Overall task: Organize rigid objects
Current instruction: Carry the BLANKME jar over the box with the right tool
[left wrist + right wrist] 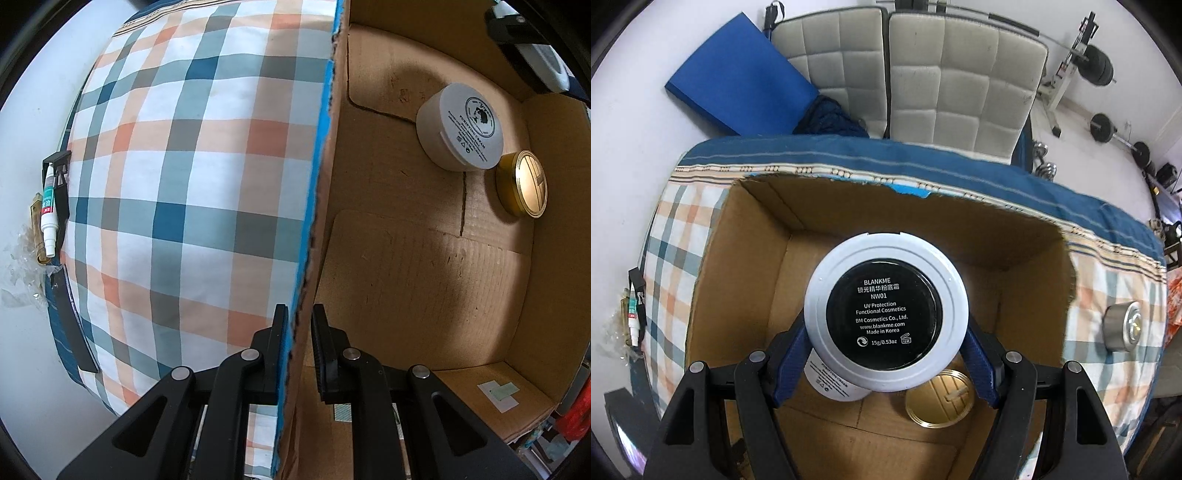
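In the left wrist view, the left hand-held gripper (299,350) at the bottom centre is clamped nearly shut on the upright wall of the cardboard box (317,229), one finger outside and one inside. To the left of that wall spreads a checked cloth (177,177) covering the table; to the right lies the box floor, where a white cream jar (460,127) and a gold-lidded tin (522,182) sit just beside each other in the upper right of the frame. A small white tube (48,214) lies at the far left edge of the cloth. In the right wrist view, the right hand-held gripper (886,350) holds a round white compact (885,312) with a black label, its blue-padded fingers (792,354) partly open and pressed on the compact's two sides, above the open box at the frame's centre. Below it show the jar and the tin. A silver tin (1121,325) rests on the cloth at the right, outside the box.
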`<state>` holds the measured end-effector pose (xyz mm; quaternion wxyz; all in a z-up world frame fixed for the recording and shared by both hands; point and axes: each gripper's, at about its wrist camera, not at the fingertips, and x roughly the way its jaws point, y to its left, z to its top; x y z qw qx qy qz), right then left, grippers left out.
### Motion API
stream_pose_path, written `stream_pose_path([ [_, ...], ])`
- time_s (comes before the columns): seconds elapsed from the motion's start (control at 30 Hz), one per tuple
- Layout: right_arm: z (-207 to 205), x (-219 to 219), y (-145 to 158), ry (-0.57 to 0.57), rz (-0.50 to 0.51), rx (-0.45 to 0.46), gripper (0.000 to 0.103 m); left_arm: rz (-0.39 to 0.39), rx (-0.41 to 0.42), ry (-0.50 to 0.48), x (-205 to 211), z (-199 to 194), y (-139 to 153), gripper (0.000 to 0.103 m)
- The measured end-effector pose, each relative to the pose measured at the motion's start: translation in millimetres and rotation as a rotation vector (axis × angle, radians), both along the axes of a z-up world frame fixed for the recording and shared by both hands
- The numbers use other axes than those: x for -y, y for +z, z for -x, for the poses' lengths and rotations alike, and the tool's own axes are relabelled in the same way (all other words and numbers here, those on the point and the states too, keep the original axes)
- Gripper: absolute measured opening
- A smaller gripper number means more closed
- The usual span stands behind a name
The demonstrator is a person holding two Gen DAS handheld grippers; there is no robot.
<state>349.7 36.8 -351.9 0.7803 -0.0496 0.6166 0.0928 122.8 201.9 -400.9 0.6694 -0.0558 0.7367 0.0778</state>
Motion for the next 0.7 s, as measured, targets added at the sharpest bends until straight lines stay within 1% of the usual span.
stream_pose_path([
  [0.13, -9, -4, -13, -0.011, -0.001, -0.025, 0.077, 0.001, -0.001, -0.001, -1, 0, 0, 0.011],
  [0.4, -23, -16, -51, -0.021, 0.002, -0.13, 0.077, 0.002, -0.002, -0.01, -1, -1, -2, 0.011],
  [0.7, -30, -29, -68, -0.019, 0.023, -0.148, 0.077, 0.004, -0.004, -0.023, 1, -2, -2, 0.011],
])
